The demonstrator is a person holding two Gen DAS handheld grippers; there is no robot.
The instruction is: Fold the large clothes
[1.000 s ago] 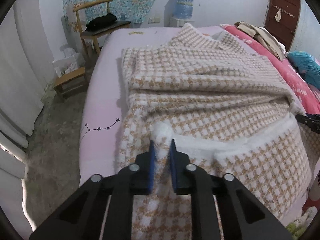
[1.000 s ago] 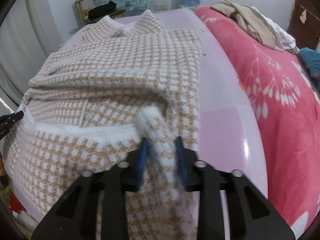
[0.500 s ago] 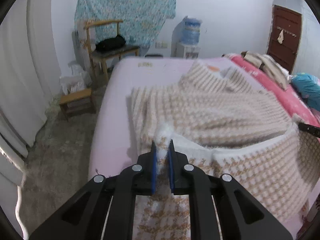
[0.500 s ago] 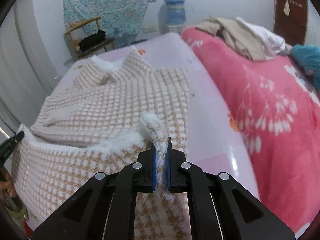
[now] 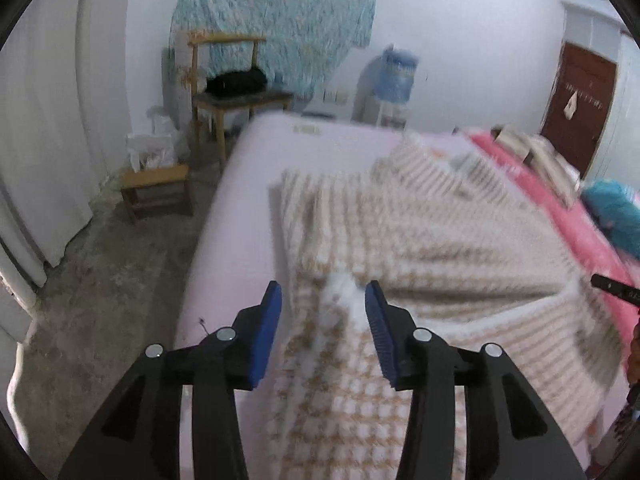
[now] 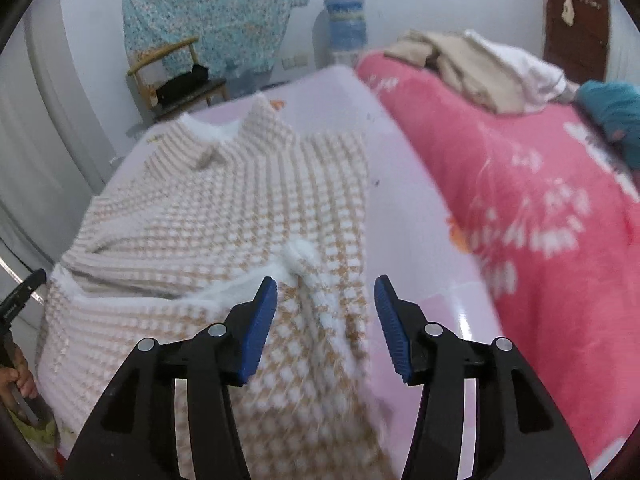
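A large beige-and-white checked fleecy garment [image 5: 420, 232] lies spread on the pale pink bed [image 5: 248, 184], its lower part folded up toward the collar. It also shows in the right wrist view [image 6: 224, 216]. My left gripper [image 5: 323, 308] is open, its blue pads either side of the garment's white fluffy left hem corner [image 5: 342, 292], not gripping it. My right gripper [image 6: 325, 300] is open above the right hem corner [image 6: 300, 258]. The image is motion-blurred.
A red floral blanket [image 6: 540, 208] with piled clothes [image 6: 472, 64] covers the bed's right side. Left of the bed are a wooden stool [image 5: 156, 192], a chair with a black bag [image 5: 236, 84] and bare floor. A water dispenser [image 5: 394, 80] stands at the far wall.
Both grippers were shut on the hem corners half a second ago; now both have opened and the corners have dropped onto the garment. Both cameras have risen.
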